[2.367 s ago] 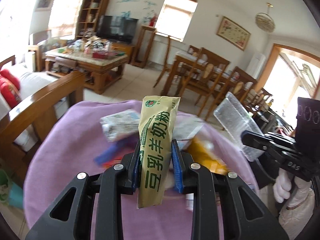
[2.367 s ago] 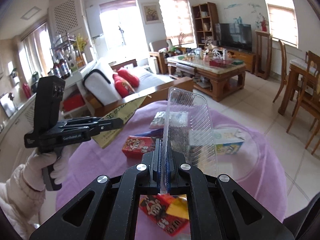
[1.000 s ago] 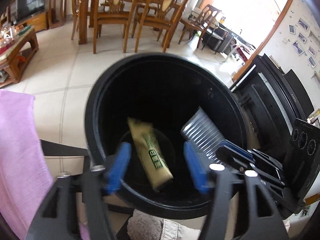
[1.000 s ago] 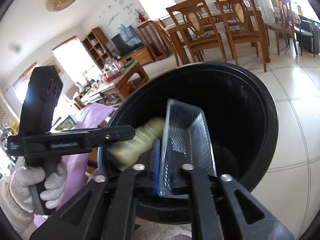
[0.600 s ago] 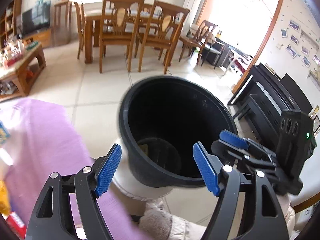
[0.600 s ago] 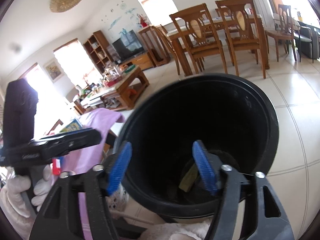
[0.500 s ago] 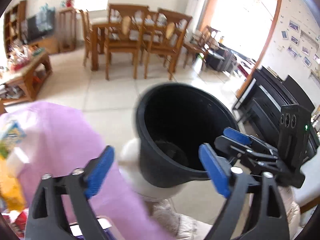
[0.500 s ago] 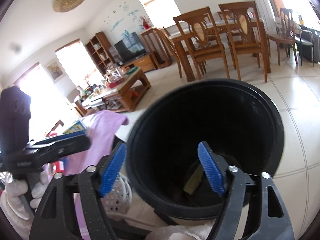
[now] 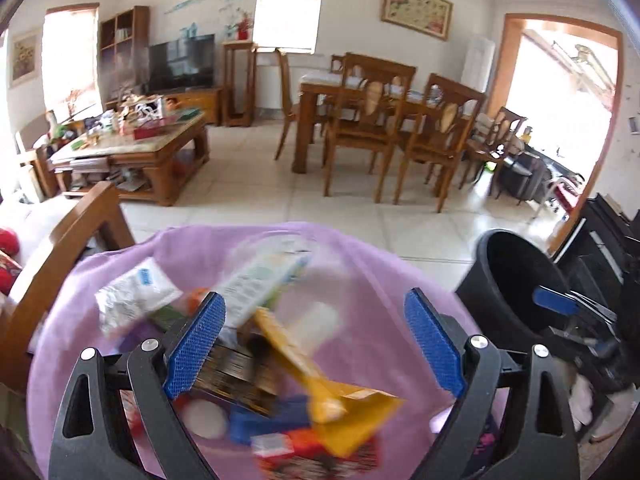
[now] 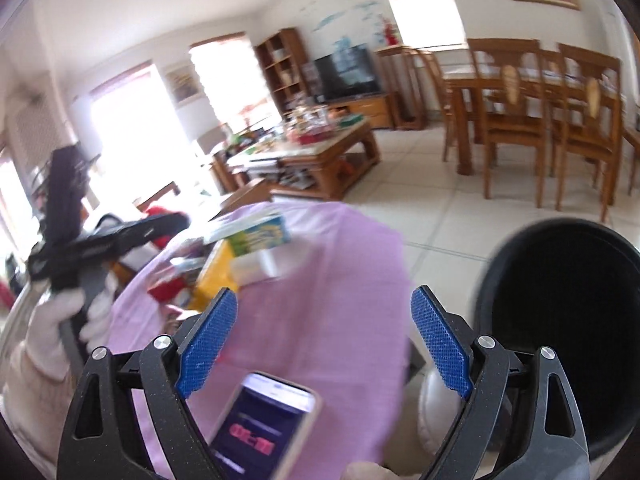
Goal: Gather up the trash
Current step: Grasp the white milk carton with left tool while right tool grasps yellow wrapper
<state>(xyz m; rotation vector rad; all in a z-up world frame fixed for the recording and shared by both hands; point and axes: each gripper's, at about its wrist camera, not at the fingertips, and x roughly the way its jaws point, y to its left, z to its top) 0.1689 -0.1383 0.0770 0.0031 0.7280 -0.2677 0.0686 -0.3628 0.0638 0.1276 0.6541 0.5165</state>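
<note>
My left gripper [image 9: 316,344] is open and empty above a purple-covered table [image 9: 380,276] with several pieces of trash: a yellow wrapper [image 9: 352,408], a white packet [image 9: 136,296], a green and white carton [image 9: 256,284] and a red box [image 9: 316,452]. My right gripper [image 10: 324,344] is open and empty over the table's near edge [image 10: 340,292]. The black trash bin [image 10: 568,320] stands to the right, also in the left wrist view [image 9: 516,284]. The carton [image 10: 256,236] and yellow wrapper [image 10: 212,276] show at the left in the right wrist view.
A phone [image 10: 264,432] lies on the purple cloth under my right gripper. A wooden coffee table [image 9: 132,148], a dining table with chairs [image 9: 384,120] and a black piano [image 9: 612,248] stand around. The sofa's wooden arm [image 9: 68,248] is at the left.
Both grippers let go of the wrapper and the clear tray into the bin, then swung left, back over the purple table. Both are open and empty now.
</note>
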